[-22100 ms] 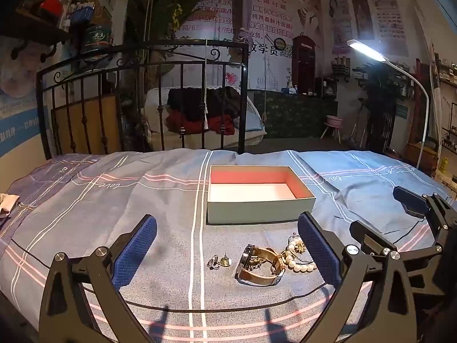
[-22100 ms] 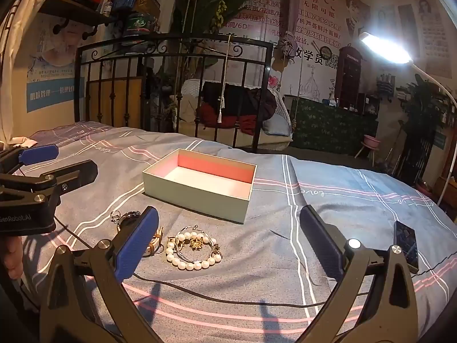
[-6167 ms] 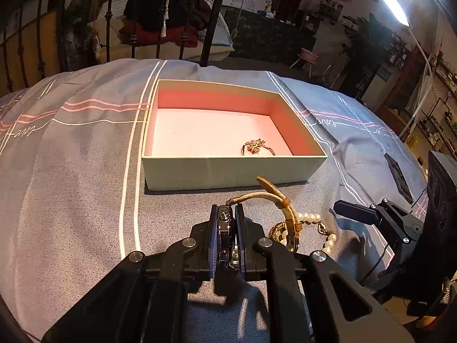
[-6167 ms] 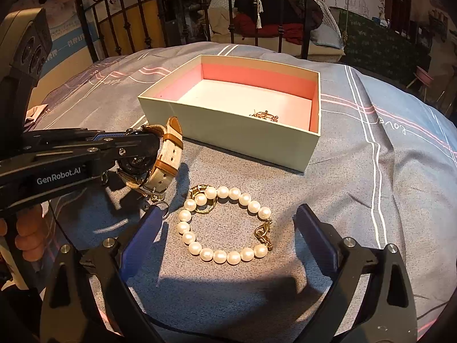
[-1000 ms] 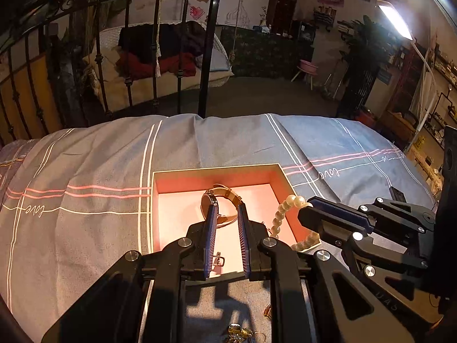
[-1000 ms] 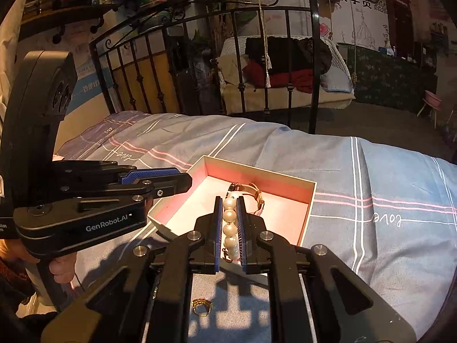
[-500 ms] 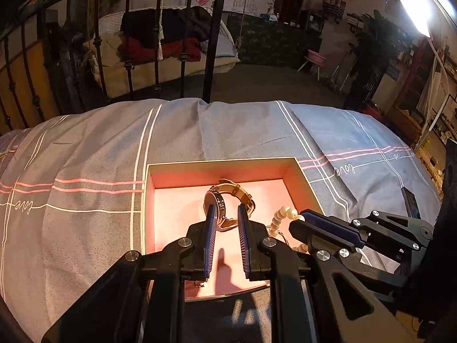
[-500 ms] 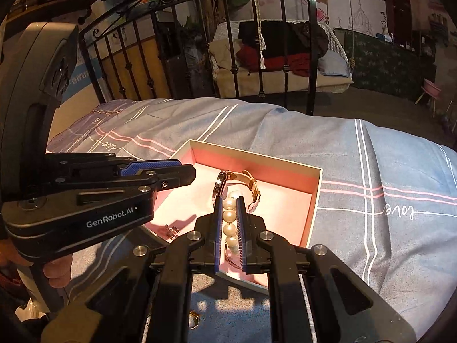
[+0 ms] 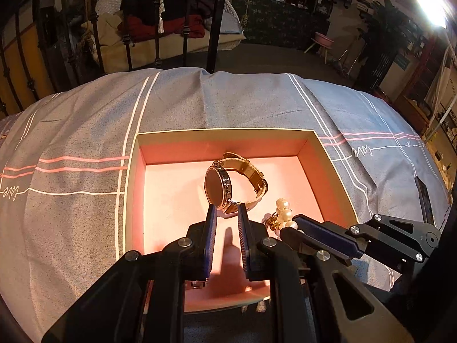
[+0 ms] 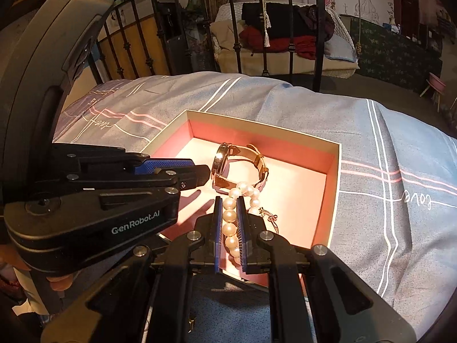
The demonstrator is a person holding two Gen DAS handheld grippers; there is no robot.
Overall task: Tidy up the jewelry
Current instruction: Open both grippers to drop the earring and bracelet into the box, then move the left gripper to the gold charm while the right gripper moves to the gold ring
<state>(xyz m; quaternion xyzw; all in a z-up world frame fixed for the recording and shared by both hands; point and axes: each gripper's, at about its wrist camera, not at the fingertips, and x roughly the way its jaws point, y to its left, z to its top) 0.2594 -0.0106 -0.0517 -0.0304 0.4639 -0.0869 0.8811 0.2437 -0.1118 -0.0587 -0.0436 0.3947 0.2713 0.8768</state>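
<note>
Presently, on the bedspread:

- Box [image 9: 328, 165]: open, shallow, pale green outside, pink within; it sits on a grey bedspread [image 9: 71, 131] marked with white and pink lines. Both tools reach in over its near wall.
- Watch [image 9: 225, 183]: round dark face, gold case, tan strap closed in a loop. It stands on edge on the box floor, near the middle, face turned toward the left side of the box. In the right wrist view the watch [image 10: 228, 165] lies just beyond the pearls.
- Left gripper [image 9: 227, 214]: blue-padded fingers parted by a narrow gap, tips just at the lower edge of the watch case. The watch sits ahead of the tips, with bare pink floor between the pads; nothing is held.
- Pearl bracelet [image 10: 231, 217]: a string of white beads with a small gold charm at its right side. Its far end curls on the box floor against the watch strap; its near end runs back between the right tool's pads.
- Right gripper [image 10: 228, 208]: fingers closed on the pearl bracelet, with beads pinched in a row between them. From the left wrist view the right gripper [image 9: 288, 230] enters from the right with a few pearls [image 9: 284, 208] showing above its tip.
- Iron bed rail [image 10: 288, 23]: black bars beyond the far edge of the bedspread.
</note>
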